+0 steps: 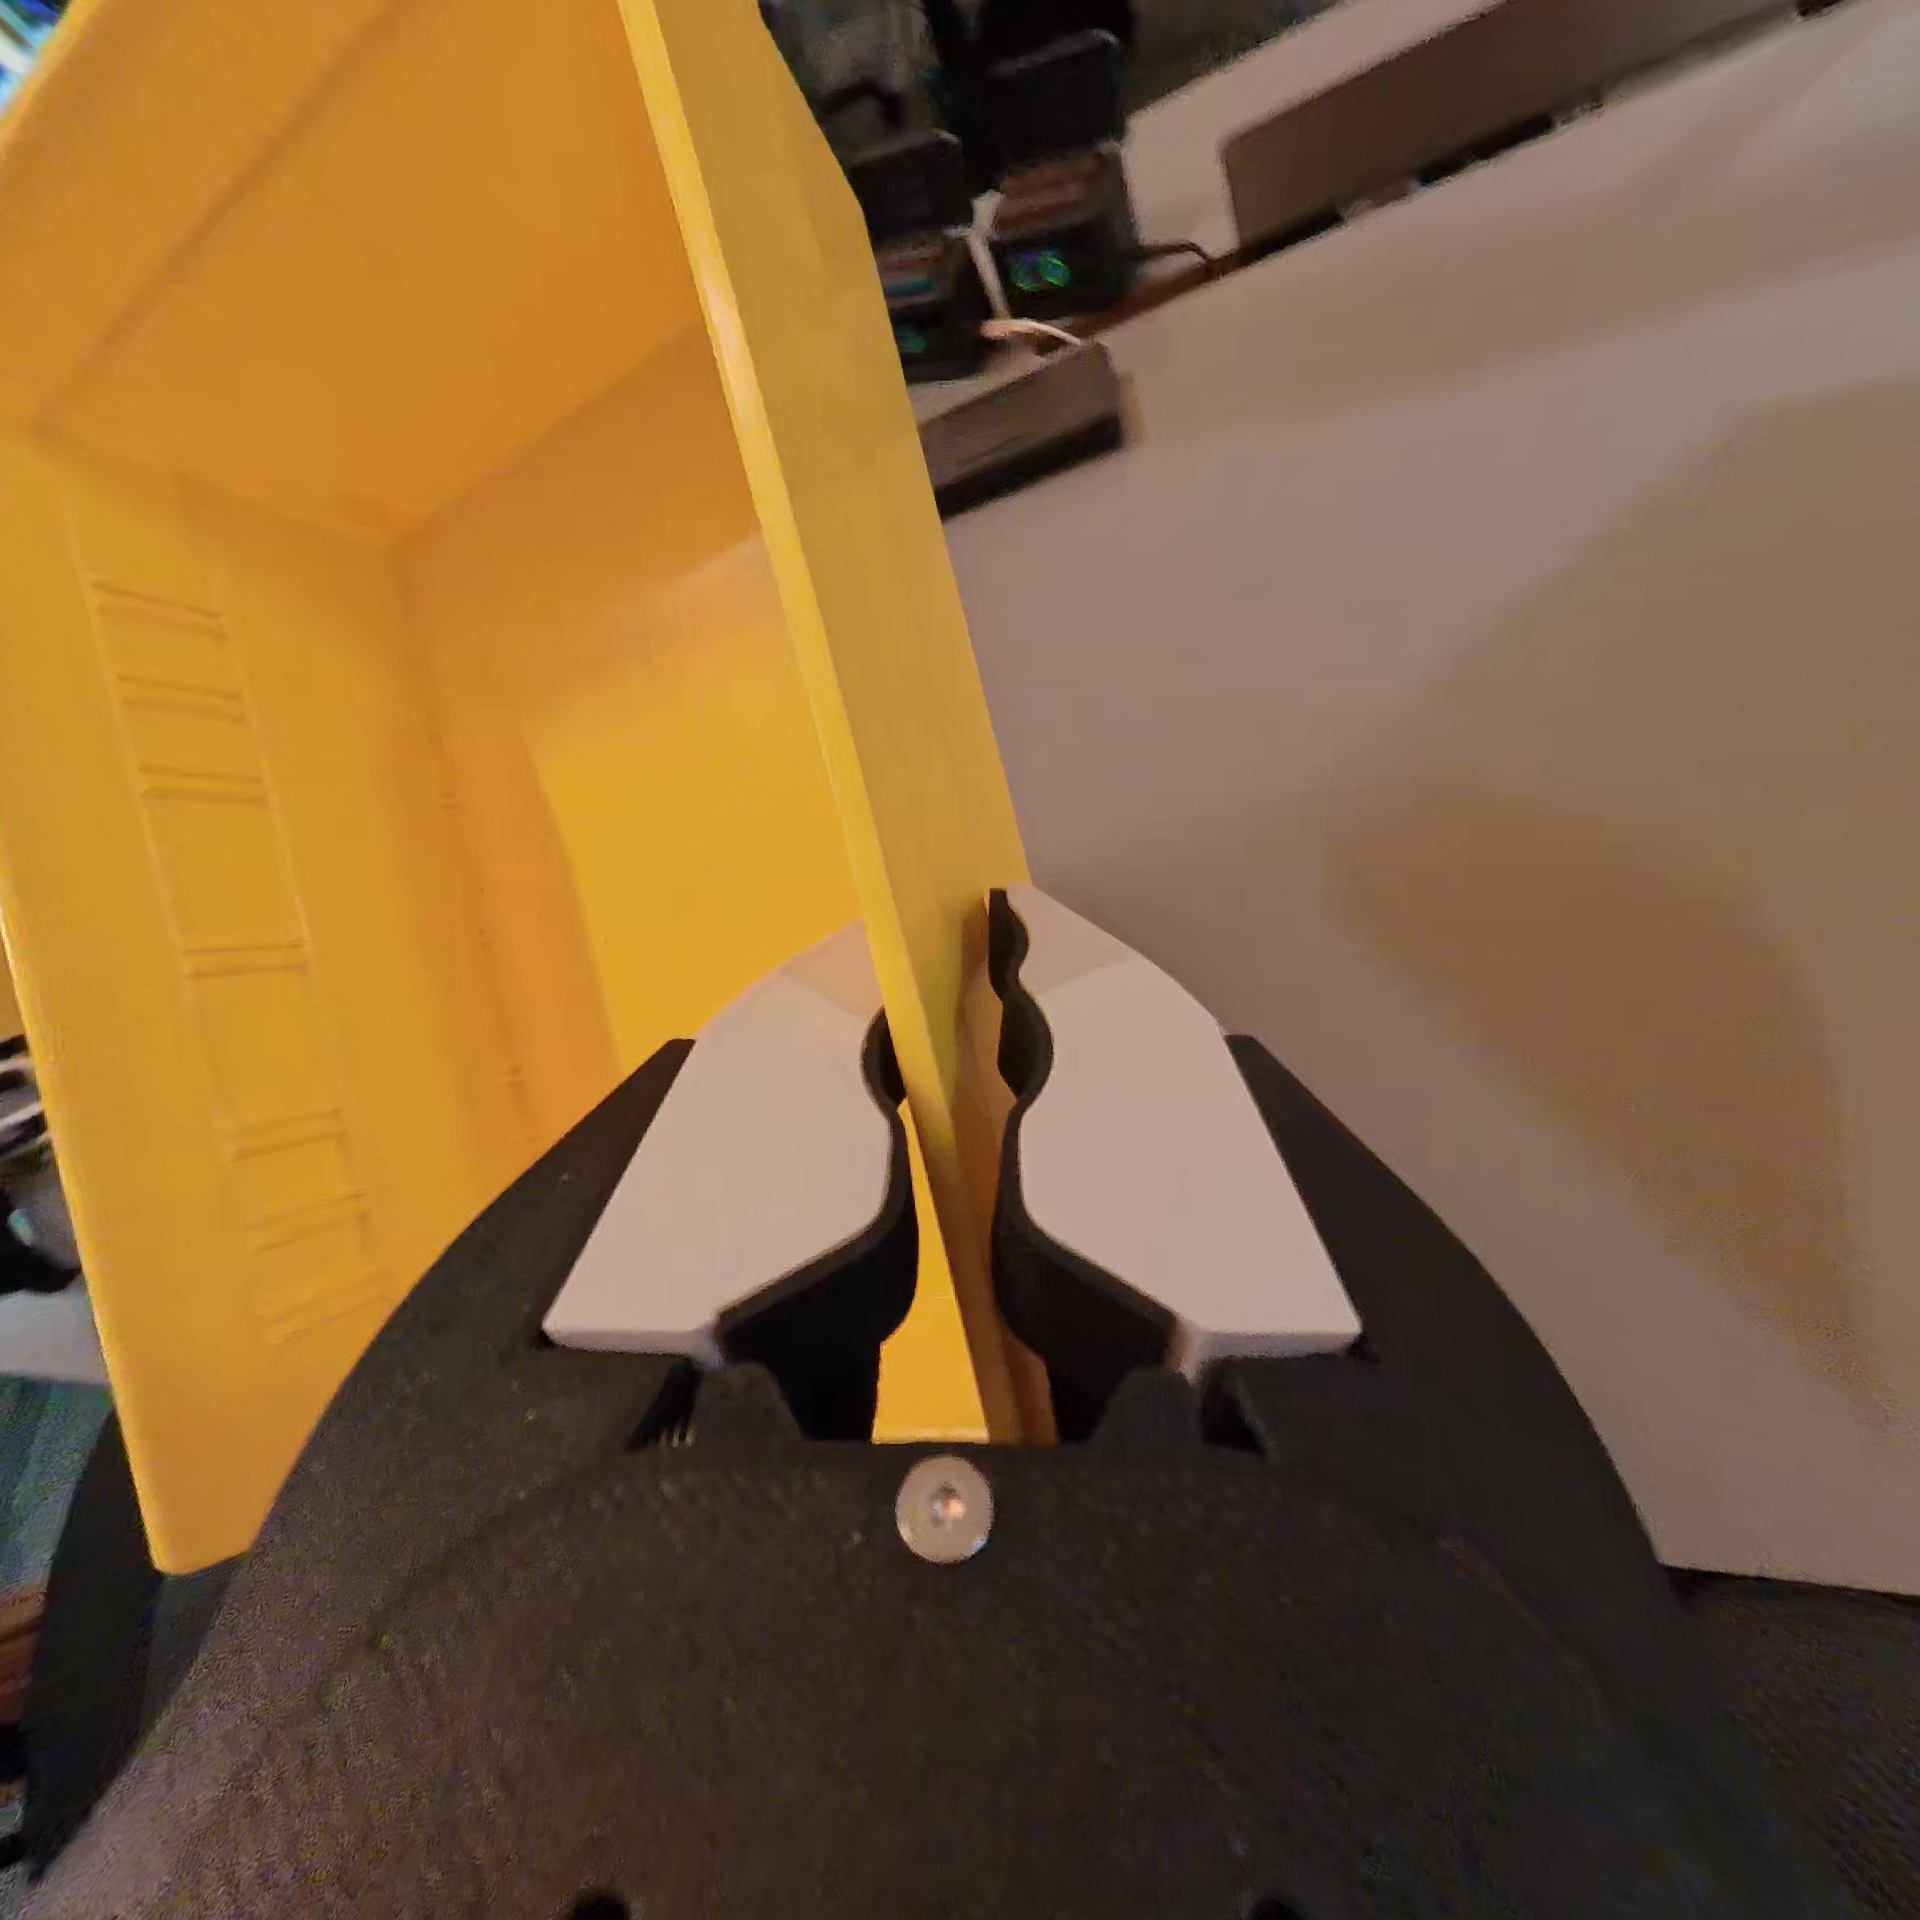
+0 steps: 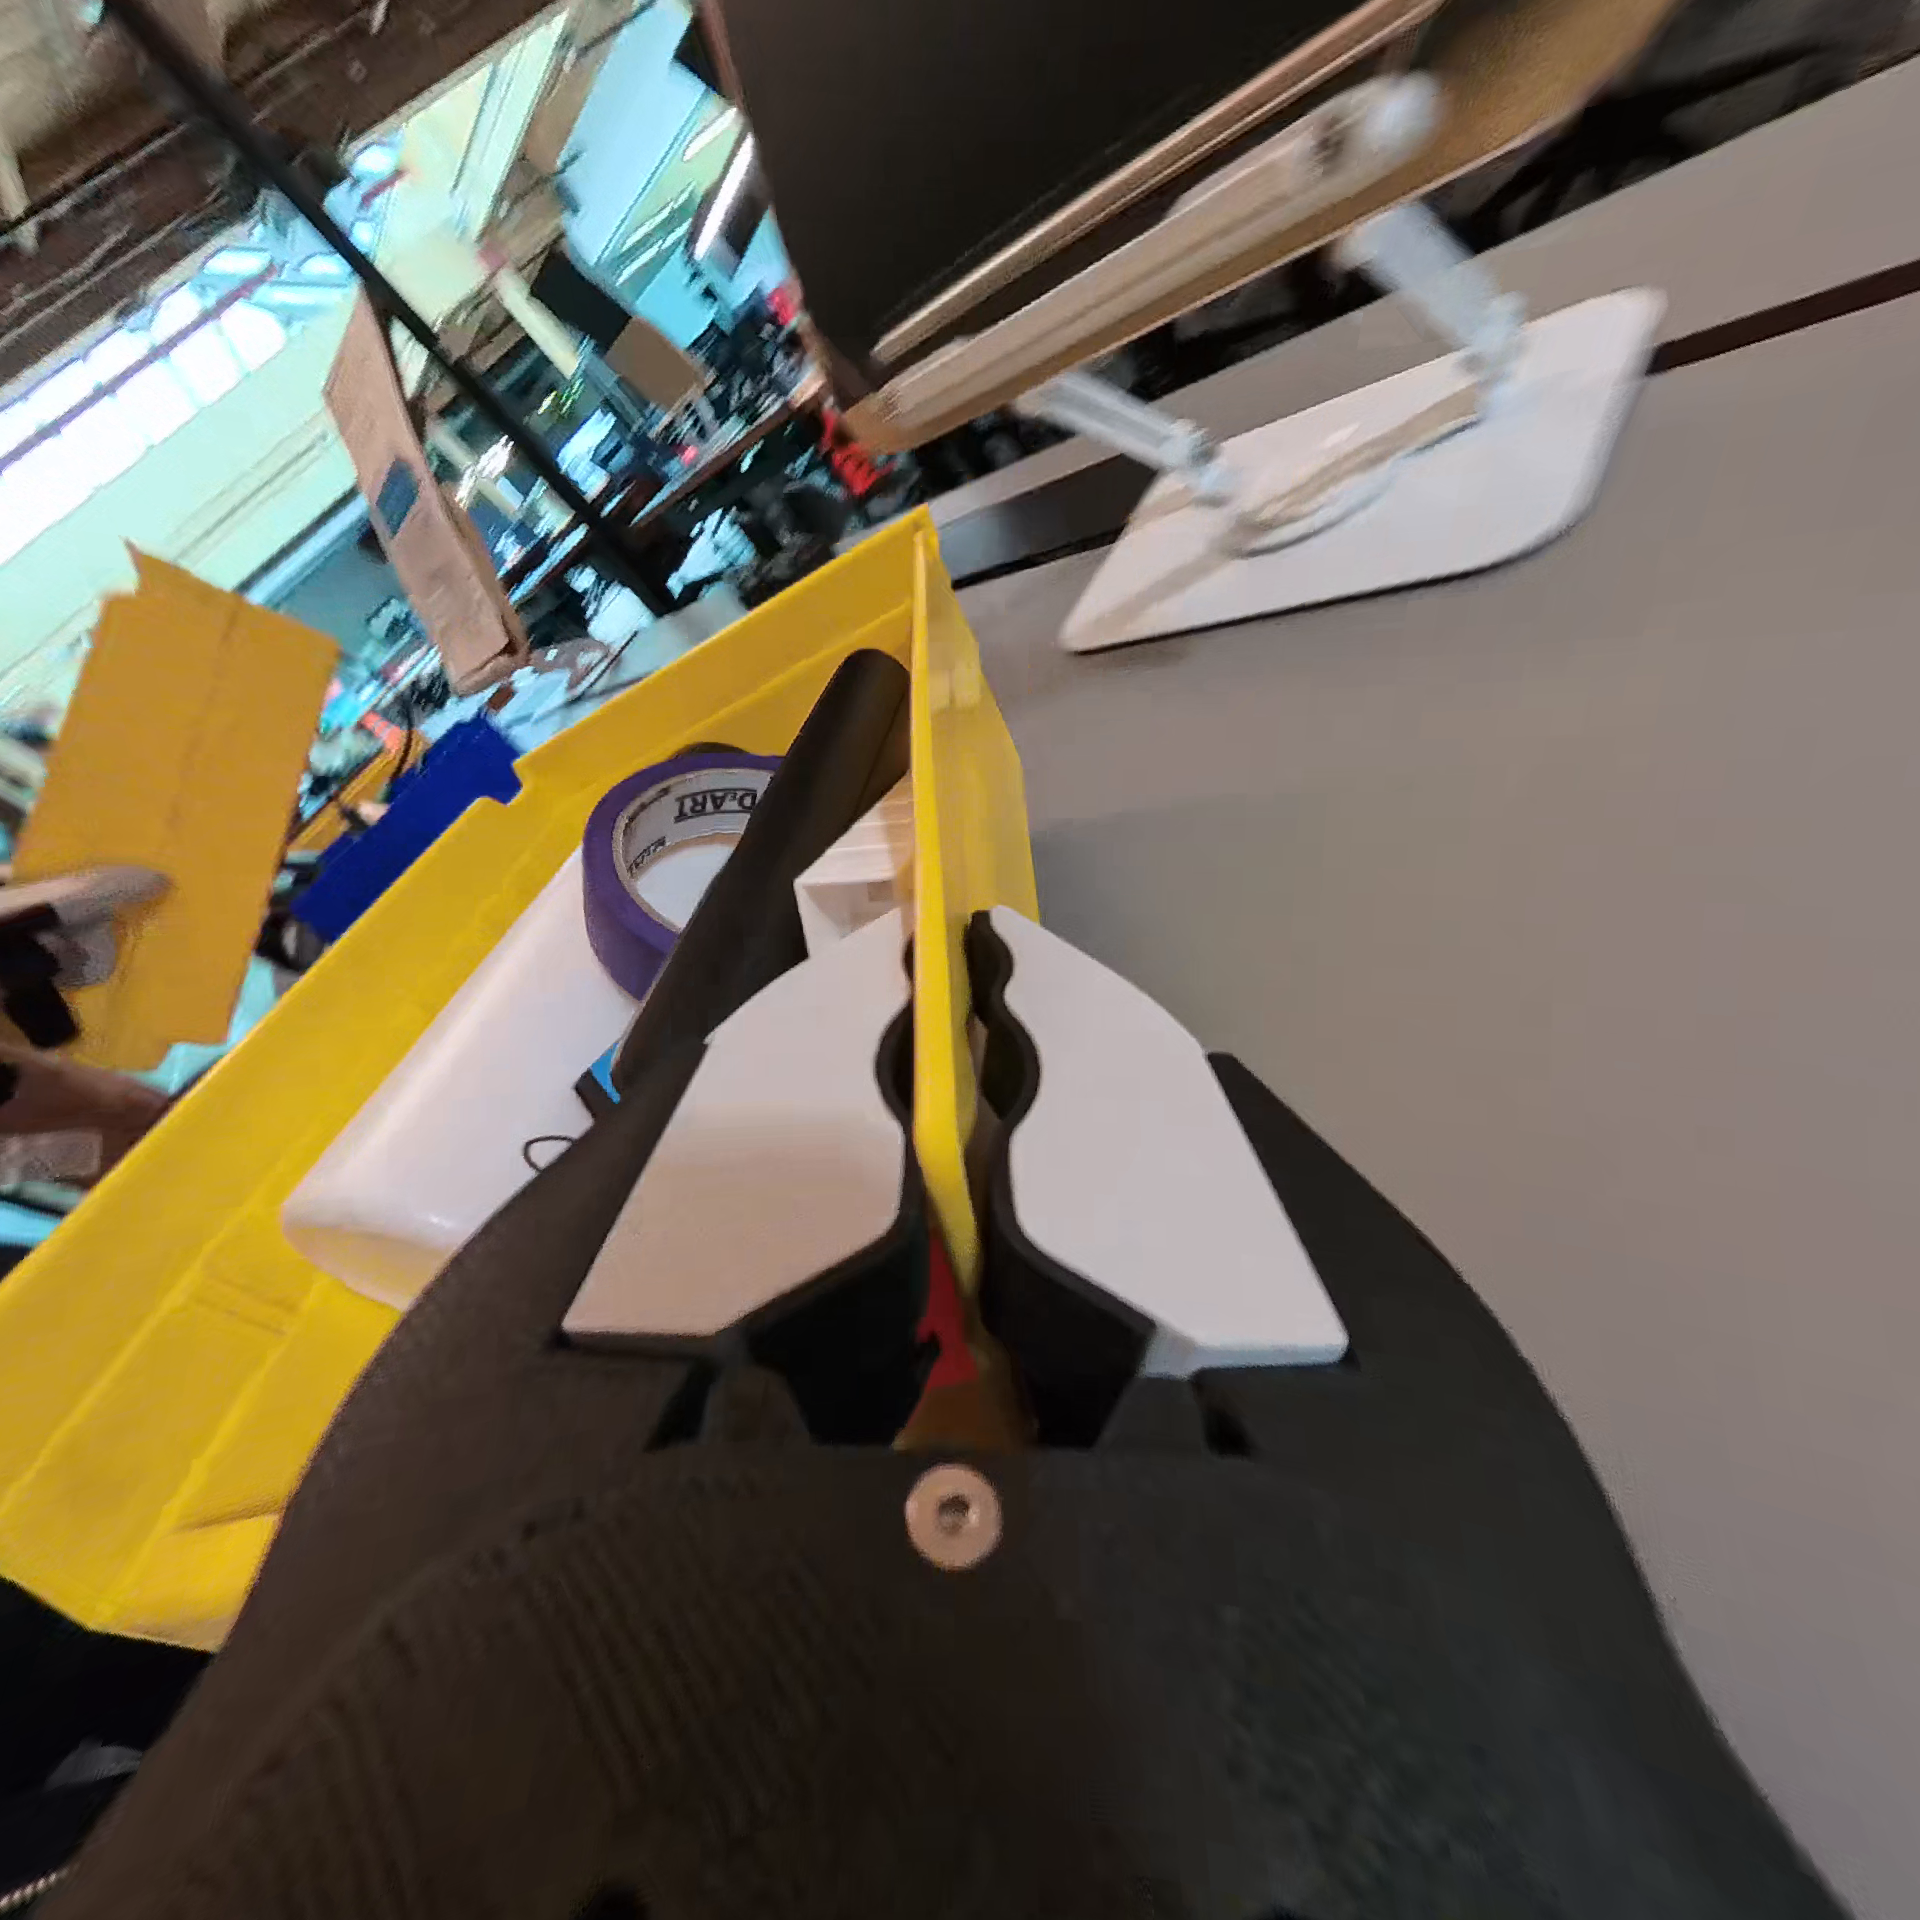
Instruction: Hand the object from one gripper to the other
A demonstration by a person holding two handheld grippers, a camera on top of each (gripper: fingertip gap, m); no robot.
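In the left wrist view my left gripper point(image 1: 951, 935) is shut on the side wall of an empty yellow bin point(image 1: 364, 520), whose inside fills the left half of the view. In the right wrist view my right gripper point(image 2: 940, 935) is shut on the right wall of a second yellow bin point(image 2: 208, 1299), which is tilted. It holds a purple tape roll point(image 2: 623, 883), a white box point(image 2: 468, 1091) and a long black thing point(image 2: 790, 831). The empty bin also shows in the right wrist view point(image 2: 177, 790), in the air at the far left, with a blurred gripper point(image 2: 52, 956) beside it.
A white table point(image 1: 1455, 831) lies to the right of the left gripper, with dark electronics point(image 1: 1039, 260) at its far end. In the right wrist view a grey table point(image 2: 1455, 1039) carries a monitor stand's white base point(image 2: 1351, 468) under a dark monitor point(image 2: 935, 156). A blue bin point(image 2: 416, 831) sits behind.
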